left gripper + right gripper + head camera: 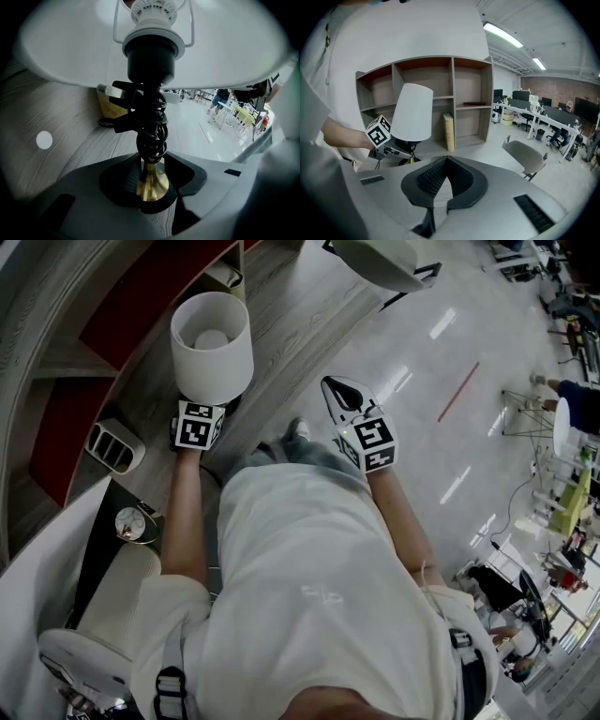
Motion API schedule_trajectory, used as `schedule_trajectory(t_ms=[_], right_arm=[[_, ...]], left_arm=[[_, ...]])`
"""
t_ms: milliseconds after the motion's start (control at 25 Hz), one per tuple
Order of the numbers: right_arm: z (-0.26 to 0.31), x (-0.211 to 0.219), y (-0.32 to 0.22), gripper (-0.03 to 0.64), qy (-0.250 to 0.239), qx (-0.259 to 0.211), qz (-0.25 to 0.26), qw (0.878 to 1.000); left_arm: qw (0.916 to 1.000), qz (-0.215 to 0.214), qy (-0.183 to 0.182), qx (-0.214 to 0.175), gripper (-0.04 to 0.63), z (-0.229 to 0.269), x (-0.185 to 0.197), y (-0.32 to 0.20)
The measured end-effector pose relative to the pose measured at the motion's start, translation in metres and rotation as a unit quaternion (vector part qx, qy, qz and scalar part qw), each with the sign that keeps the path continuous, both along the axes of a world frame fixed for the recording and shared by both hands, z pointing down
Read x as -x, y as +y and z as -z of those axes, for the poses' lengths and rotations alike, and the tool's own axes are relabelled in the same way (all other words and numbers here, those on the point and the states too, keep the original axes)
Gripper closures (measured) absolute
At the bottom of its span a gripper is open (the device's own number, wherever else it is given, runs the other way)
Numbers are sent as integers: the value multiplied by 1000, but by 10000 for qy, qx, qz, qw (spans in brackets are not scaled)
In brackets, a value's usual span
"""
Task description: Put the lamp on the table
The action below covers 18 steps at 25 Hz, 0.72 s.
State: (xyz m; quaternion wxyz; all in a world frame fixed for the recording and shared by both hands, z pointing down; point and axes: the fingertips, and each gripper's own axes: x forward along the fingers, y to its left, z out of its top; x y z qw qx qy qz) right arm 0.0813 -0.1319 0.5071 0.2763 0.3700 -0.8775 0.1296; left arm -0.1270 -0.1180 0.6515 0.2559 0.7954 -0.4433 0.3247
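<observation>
The lamp, with a white shade, stands upright on the grey wood table. My left gripper reaches in under the shade at the lamp's near side. In the left gripper view its jaws stand open on either side of the brass stem, not pressing it. A black cord is coiled round the stem above the black base. My right gripper hangs over the floor to the right of the lamp, shut on nothing, fingertips touching. The right gripper view shows the lamp and left gripper to its left.
A wooden shelf unit with open compartments stands behind the lamp, a pale book upright in it. A grey chair stands on the shiny floor to the right. A small clock and a white seat are at lower left.
</observation>
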Motion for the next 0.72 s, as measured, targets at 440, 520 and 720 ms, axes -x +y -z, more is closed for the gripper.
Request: schedule_trajectory(t_ms=[440,520,720], right_arm=[[-2,21,15,589,-46,14,323,9995],[-2,25,17,589,-49,18,379,9993],[-5,34,19,589,-53,31,501,9987]], left_arm=[[9989,386,-70,247,428,-8,21,40],[9986,480,-34,224,428,-7,25,43],[9978,611,-25,270,428,-5,34,51]])
